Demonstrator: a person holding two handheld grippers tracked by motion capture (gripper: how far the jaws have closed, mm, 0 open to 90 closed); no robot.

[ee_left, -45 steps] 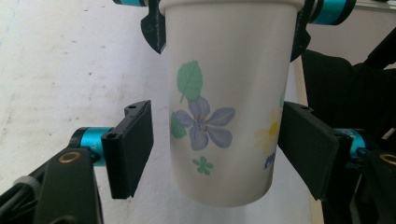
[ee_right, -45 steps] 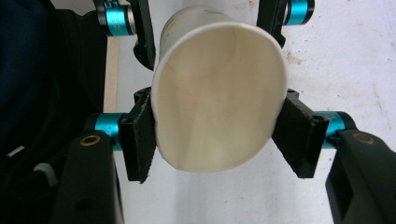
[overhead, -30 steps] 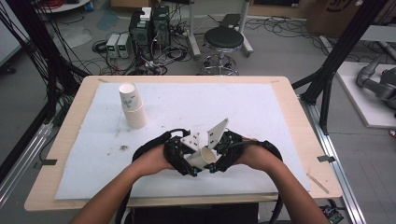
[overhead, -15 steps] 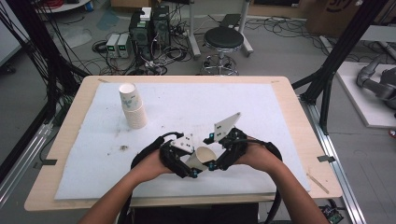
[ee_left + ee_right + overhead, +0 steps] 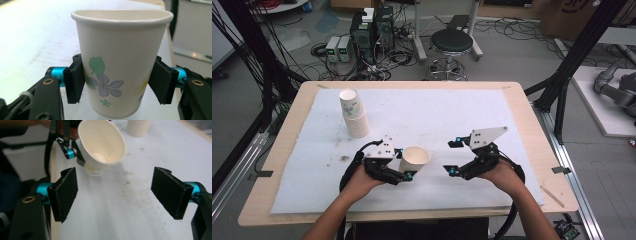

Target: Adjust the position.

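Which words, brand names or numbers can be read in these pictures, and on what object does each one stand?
None can be read.
Paper cup: printed flowers and a leaf, no letters.
Stack of cups: a small print, too small to read.
Cardboard box: dark marks, cut off and blurred.

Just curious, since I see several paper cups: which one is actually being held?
The single flowered cup, clamped by the left gripper near the table's front. The others sit nested in a stack farther back, untouched.

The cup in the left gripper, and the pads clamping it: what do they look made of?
Cup: apparently paper, matte white with a printed flower and leaf and a rolled rim. Left gripper pads: black, dull and slightly textured, probably rubber or foam; hard to tell which.
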